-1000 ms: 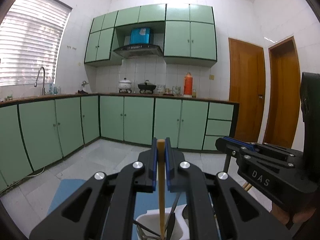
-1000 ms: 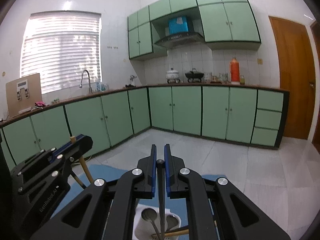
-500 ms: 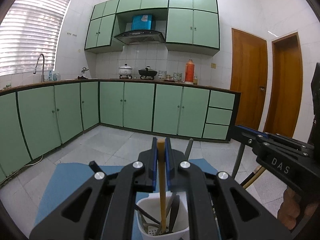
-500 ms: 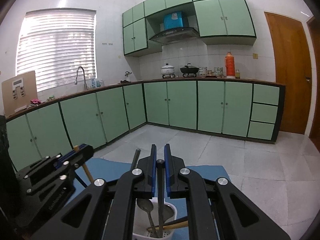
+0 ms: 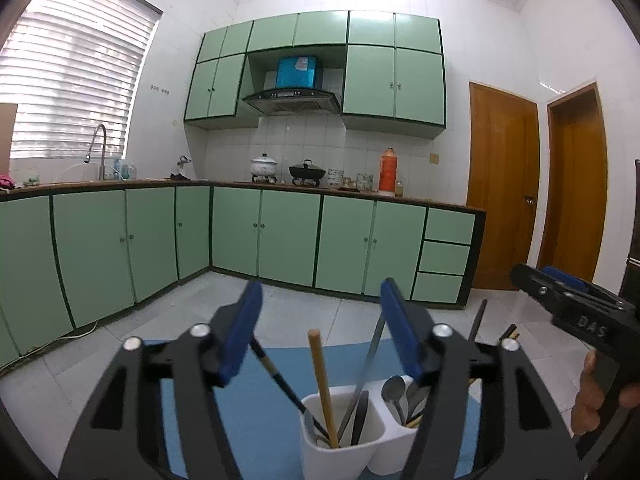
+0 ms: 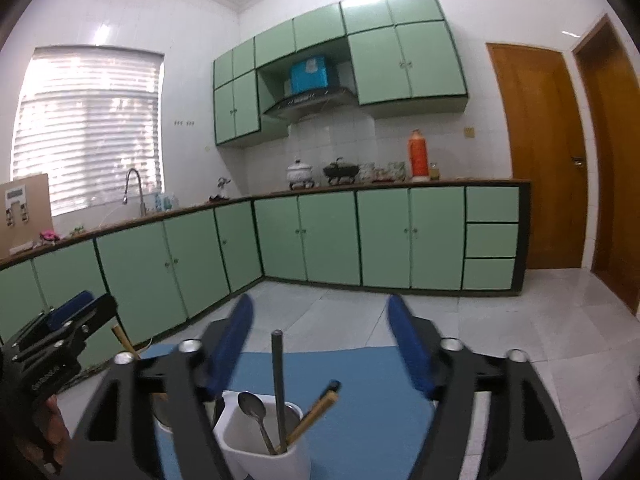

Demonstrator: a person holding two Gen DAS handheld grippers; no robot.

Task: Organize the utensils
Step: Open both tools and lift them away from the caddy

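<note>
A white two-cup holder [image 5: 340,446] stands on a blue mat [image 5: 256,404]. My left gripper [image 5: 320,292] hangs just above it with its jaws opening. Between them, touching neither pad, a wooden chopstick [image 5: 320,376] stands in the left cup beside dark utensils. The other cup holds spoons [image 5: 394,390]. My right gripper [image 6: 320,302] is also opening. A dark metal handle [image 6: 277,376] stands free between its pads in the holder [image 6: 256,446], next to a spoon [image 6: 253,404] and brown chopsticks [image 6: 316,410].
Each gripper shows at the edge of the other's view: the right gripper [image 5: 572,308] with a hand [image 5: 596,396] on it, and the left gripper [image 6: 60,336]. Green floor cabinets [image 5: 288,236] line the far walls. Wooden doors [image 5: 500,188] are on the right.
Both grippers went from shut to open. The wooden chopstick and the dark handle were let go and now stand in the holder. More of the holder shows in both views.
</note>
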